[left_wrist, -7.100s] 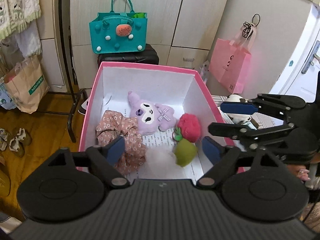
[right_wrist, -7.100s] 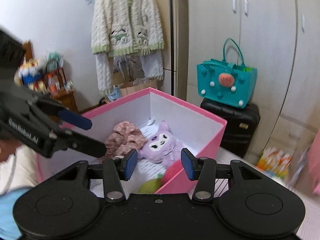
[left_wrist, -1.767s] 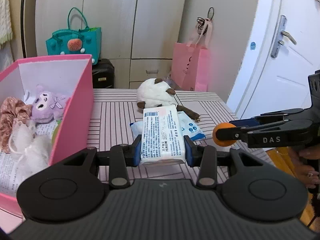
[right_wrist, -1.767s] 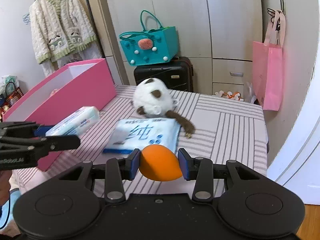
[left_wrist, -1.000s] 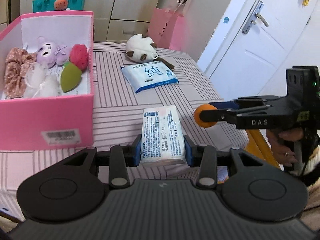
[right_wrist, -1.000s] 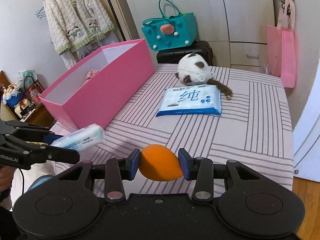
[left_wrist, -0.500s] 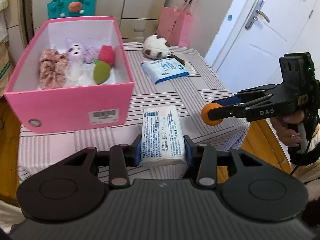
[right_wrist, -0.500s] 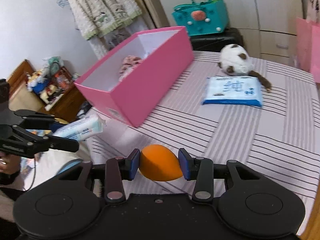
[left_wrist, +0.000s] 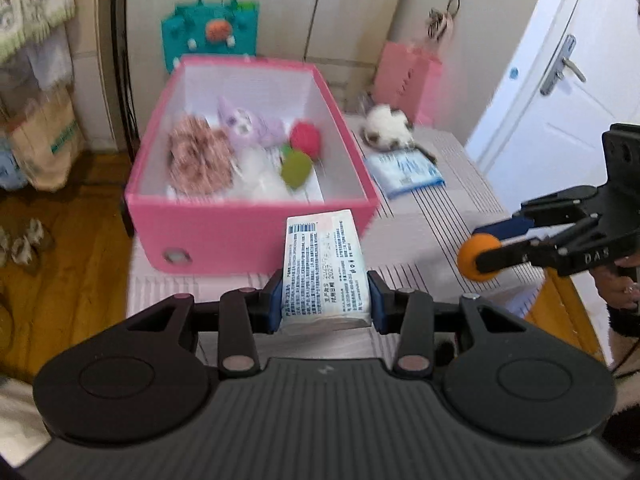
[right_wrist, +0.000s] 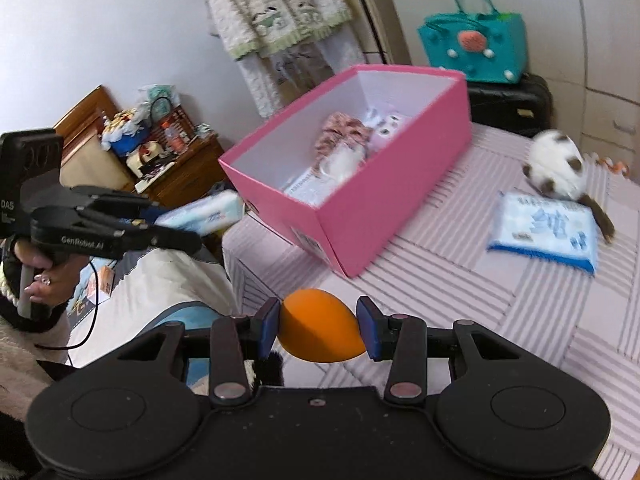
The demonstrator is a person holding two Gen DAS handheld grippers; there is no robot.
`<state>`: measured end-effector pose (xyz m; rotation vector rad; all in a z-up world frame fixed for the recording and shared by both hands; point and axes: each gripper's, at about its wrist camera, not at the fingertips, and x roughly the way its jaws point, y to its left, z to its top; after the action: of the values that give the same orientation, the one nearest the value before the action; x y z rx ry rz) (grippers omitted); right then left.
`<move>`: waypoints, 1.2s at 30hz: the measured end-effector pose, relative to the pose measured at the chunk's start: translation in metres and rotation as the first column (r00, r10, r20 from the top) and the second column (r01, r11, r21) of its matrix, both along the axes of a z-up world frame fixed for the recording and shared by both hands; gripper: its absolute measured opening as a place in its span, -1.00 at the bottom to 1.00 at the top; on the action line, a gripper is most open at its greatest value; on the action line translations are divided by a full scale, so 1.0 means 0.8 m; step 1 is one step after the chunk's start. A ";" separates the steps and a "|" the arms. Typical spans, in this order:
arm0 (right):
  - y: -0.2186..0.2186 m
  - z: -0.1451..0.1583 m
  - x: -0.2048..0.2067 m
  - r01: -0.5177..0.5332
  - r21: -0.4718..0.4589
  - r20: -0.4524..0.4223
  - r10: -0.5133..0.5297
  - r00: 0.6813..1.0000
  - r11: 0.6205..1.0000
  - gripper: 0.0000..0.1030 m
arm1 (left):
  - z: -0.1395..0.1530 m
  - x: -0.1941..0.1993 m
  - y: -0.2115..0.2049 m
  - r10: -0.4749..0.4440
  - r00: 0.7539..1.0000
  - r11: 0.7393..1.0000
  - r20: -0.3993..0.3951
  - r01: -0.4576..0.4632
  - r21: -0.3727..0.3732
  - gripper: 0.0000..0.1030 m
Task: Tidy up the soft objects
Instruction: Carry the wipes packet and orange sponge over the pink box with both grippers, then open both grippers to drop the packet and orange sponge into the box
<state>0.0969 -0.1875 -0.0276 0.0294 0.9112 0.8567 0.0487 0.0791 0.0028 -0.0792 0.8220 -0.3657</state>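
My left gripper [left_wrist: 323, 306] is shut on a white tissue pack [left_wrist: 323, 264], held in the air in front of the near end of the pink box [left_wrist: 248, 236]. The box holds a floral scrunchie [left_wrist: 198, 156], a purple plush [left_wrist: 248, 122], a red pompom [left_wrist: 305, 139] and a green sponge [left_wrist: 295, 168]. My right gripper [right_wrist: 318, 330] is shut on an orange sponge [right_wrist: 320, 330], held over the striped table's near edge. A cat plush [right_wrist: 556, 170] and a blue wipes pack [right_wrist: 546, 232] lie on the table to the right of the box.
The striped table [right_wrist: 500, 300] carries the box. A teal bag [left_wrist: 210, 38] on a black suitcase stands behind it, and a pink bag [left_wrist: 408, 76] hangs by the wardrobe. A white door [left_wrist: 560, 100] is at the right. A wooden cabinet [right_wrist: 132, 160] stands at the left.
Both grippers have swung left toward the near end of the pink box while keeping their loads. The view is blurred by the motion.
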 end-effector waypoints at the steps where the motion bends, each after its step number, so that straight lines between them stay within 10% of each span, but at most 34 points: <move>1: 0.006 0.004 0.003 -0.010 0.003 0.014 0.010 1.000 1.000 -0.08 | 0.004 0.003 0.002 0.004 1.000 1.000 0.024 -0.004 0.001 -0.23; 11: 0.030 0.026 0.076 0.025 0.109 0.120 -0.038 0.992 0.994 -0.08 | -0.016 0.082 0.028 0.038 0.995 0.980 0.097 -0.018 -0.198 -0.22; 36: 0.153 -0.030 0.227 0.064 -0.049 0.144 -0.056 0.988 0.997 0.02 | -0.057 0.181 0.013 0.134 0.965 0.964 0.226 -0.179 0.195 -0.16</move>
<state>0.2786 -0.0653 -0.0517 -0.0503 0.7952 0.7678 0.1934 0.0893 -0.0431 0.0943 0.6356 -0.1301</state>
